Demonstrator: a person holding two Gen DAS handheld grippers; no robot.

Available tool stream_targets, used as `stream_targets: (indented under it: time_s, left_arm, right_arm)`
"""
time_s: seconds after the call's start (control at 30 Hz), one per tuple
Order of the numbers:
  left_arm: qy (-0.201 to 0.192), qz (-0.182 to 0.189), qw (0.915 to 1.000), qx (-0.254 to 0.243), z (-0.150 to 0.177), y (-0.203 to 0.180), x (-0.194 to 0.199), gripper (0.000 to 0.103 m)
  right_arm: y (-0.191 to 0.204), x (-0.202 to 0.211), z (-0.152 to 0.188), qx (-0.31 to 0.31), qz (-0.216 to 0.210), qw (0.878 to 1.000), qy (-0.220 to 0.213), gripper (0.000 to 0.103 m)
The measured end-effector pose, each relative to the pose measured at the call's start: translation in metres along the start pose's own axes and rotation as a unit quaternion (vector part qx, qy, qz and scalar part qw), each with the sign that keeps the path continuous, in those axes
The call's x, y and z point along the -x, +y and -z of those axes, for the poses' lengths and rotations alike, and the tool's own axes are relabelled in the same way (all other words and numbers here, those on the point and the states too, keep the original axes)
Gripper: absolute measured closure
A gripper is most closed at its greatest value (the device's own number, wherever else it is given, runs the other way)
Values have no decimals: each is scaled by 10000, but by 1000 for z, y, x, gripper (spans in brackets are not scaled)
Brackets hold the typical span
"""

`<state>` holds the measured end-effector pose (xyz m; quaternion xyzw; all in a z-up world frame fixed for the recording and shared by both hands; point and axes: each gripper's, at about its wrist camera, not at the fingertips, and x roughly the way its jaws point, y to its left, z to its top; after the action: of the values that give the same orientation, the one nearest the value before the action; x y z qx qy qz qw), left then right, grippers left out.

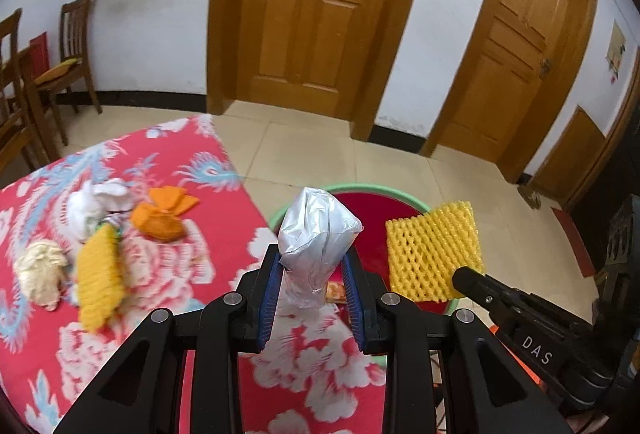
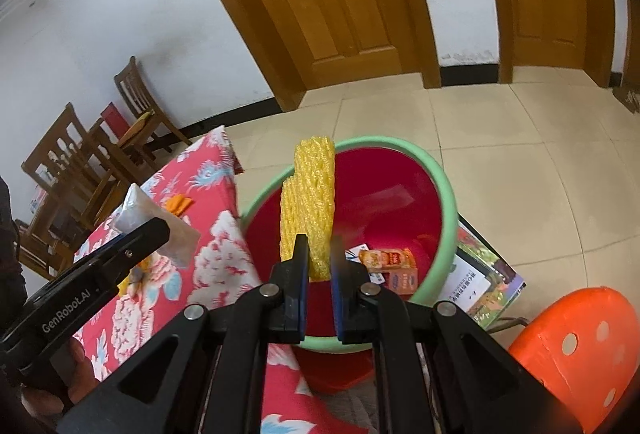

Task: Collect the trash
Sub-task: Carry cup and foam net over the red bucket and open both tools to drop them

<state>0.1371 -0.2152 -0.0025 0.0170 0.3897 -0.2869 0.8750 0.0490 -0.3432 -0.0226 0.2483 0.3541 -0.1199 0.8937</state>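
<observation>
My left gripper [image 1: 311, 262] is shut on a crumpled silver foil wrapper [image 1: 316, 234] and holds it at the table's edge, beside the bin. My right gripper [image 2: 319, 248] is shut on a yellow foam fruit net [image 2: 308, 202] and holds it upright over the red bin with a green rim [image 2: 444, 186]. The net also shows in the left wrist view [image 1: 434, 252], as does the bin [image 1: 372, 212]. The foil wrapper shows in the right wrist view [image 2: 154, 224]. Several snack packets [image 2: 388, 264] lie in the bin. More trash lies on the red floral tablecloth [image 1: 168, 162]: orange peel [image 1: 164, 218], white tissue [image 1: 96, 204], a second yellow net [image 1: 98, 278], a cream wad [image 1: 42, 270].
The bin stands on the tiled floor [image 2: 500, 138] against the table's right side. An orange stool [image 2: 576, 342] and a printed sheet [image 2: 480, 274] are to its right. Wooden chairs [image 1: 68, 58] stand at the far left. Wooden doors [image 1: 312, 10] line the back wall.
</observation>
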Motion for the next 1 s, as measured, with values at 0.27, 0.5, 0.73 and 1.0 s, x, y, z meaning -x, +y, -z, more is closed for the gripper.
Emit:
stream_targets:
  time_s: [0.27, 0.5, 0.73, 1.0]
  left_arm:
    - [170, 87, 9996, -212, -2, -19, -29, 72]
    - [249, 117, 9992, -281, -4, -25, -41, 55]
    - [182, 46, 9995, -234, -5, -21, -39, 52]
    - [114, -53, 9999, -104, -4, -11, -28, 52]
  right_arm:
    - [-22, -16, 0, -233, 141, 9995, 178, 89]
    - [-30, -26, 2, -326, 193, 9988, 324, 87]
    - [-34, -27, 3, -367, 155, 9987, 323, 72]
    - [-28, -19, 2, -358, 97, 9990, 258, 63]
